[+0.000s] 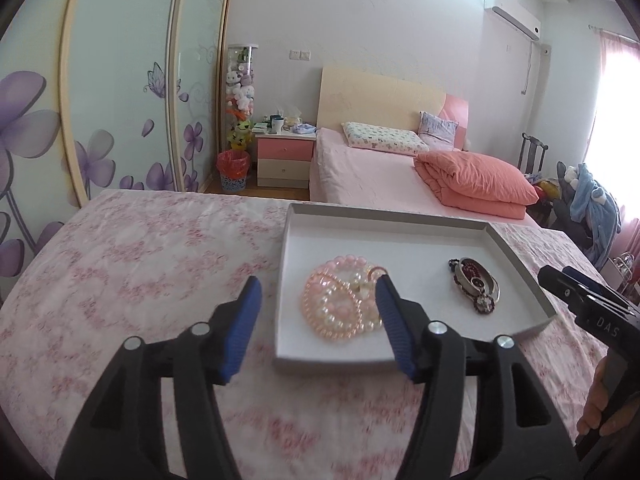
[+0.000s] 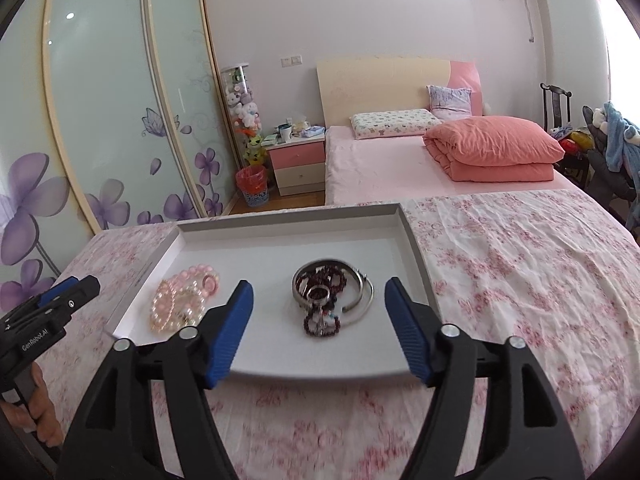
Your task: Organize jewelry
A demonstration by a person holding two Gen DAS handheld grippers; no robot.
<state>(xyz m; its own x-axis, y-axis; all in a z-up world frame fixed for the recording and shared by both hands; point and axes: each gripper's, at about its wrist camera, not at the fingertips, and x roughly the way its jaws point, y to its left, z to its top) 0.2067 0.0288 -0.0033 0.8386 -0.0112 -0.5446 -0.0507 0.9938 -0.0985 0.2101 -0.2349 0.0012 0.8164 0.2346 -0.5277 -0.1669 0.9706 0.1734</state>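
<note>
Your left gripper (image 1: 318, 326) and right gripper (image 2: 320, 326) both hang open and empty over the tray's (image 2: 280, 222) near edge. Inside, pink pearl bracelets (image 2: 182, 300) lie left, dark beads and silver bangles (image 2: 330, 298) right. Grab carelessly and tangled strands drag neighbours out.

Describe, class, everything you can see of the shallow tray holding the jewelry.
The tray is a shallow rectangular box, pale grey outside and white inside, seemingly card, with low upright walls. It lies flat and open on the pink floral cloth. On its floor rest two separate heaps: pink and pearl bead bracelets on one side, dark red beads with silver bangles on the other. Nothing grips it.
</note>
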